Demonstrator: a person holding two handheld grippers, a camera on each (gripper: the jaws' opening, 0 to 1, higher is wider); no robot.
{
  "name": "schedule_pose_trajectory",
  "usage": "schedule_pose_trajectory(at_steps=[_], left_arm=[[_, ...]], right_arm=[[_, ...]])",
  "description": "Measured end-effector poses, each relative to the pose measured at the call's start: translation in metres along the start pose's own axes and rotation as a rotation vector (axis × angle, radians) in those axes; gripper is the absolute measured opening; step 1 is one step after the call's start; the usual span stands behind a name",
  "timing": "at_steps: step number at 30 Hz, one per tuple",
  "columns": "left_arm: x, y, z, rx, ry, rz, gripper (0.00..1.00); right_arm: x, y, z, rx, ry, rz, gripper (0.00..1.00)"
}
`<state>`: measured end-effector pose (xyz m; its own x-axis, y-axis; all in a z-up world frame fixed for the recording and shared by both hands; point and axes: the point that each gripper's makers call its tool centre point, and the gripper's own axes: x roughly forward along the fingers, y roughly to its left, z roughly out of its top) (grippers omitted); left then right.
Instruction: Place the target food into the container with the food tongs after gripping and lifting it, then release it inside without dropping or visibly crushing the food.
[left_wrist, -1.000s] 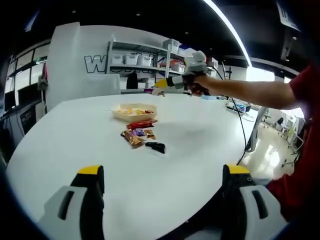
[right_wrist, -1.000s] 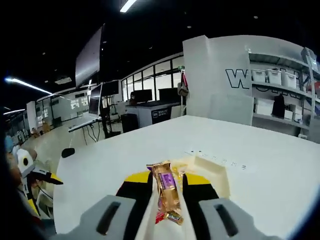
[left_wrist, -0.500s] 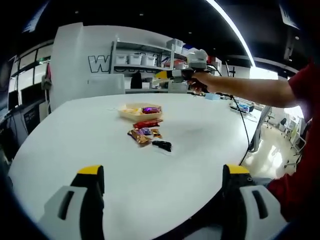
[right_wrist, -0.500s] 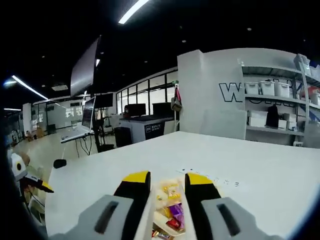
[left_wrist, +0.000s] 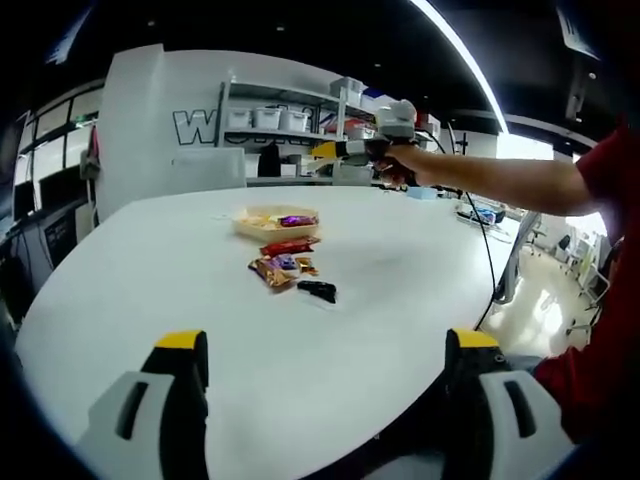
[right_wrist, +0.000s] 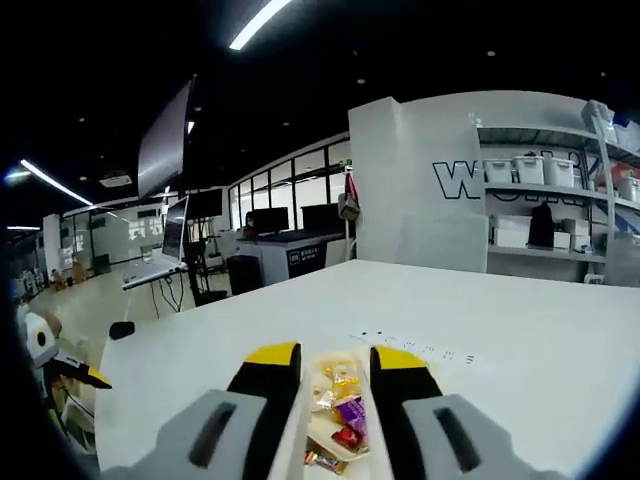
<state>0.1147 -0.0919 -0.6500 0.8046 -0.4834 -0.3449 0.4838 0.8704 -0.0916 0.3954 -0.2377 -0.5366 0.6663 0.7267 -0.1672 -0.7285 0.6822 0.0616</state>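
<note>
On the white table (left_wrist: 150, 270) stands a shallow cream tray (left_wrist: 252, 229) with several snacks in it, a purple-wrapped bar (left_wrist: 293, 220) among them. In front of it lie a red packet (left_wrist: 285, 245), a gold and purple packet (left_wrist: 275, 270) and a black packet (left_wrist: 317, 291). My left gripper (left_wrist: 326, 340) is open and empty near the table's front edge. A person's hand holds my right gripper (left_wrist: 326, 152) up in the air, above and to the right of the tray. In the right gripper view, that gripper (right_wrist: 334, 357) is shut on the white food tongs (right_wrist: 290, 440); below them the tray (right_wrist: 322, 436) shows with the purple bar (right_wrist: 350, 411) lying in it.
A person's bare arm and red sleeve (left_wrist: 610, 170) reach in from the right. Shelves with white bins (left_wrist: 270, 118) stand behind the table. The table's curved edge runs close to my left gripper; floor and desks lie beyond its far left side (right_wrist: 150, 290).
The gold and purple bar that the tongs held a second ago now lies in the tray. The right gripper has risen a little above the tray. My left gripper stayed open.
</note>
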Motion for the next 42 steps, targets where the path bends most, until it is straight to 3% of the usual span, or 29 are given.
schedule_pose_trajectory(at_steps=[24, 42], left_arm=[[0.001, -0.002, -0.002, -0.002, 0.005, -0.006, 0.97], [0.006, -0.003, -0.004, 0.002, 0.016, -0.004, 0.99]], right_arm=[[0.0, 0.029, -0.04, 0.005, 0.087, 0.075, 0.22], [0.01, 0.057, -0.086, -0.029, 0.191, 0.137, 0.23]])
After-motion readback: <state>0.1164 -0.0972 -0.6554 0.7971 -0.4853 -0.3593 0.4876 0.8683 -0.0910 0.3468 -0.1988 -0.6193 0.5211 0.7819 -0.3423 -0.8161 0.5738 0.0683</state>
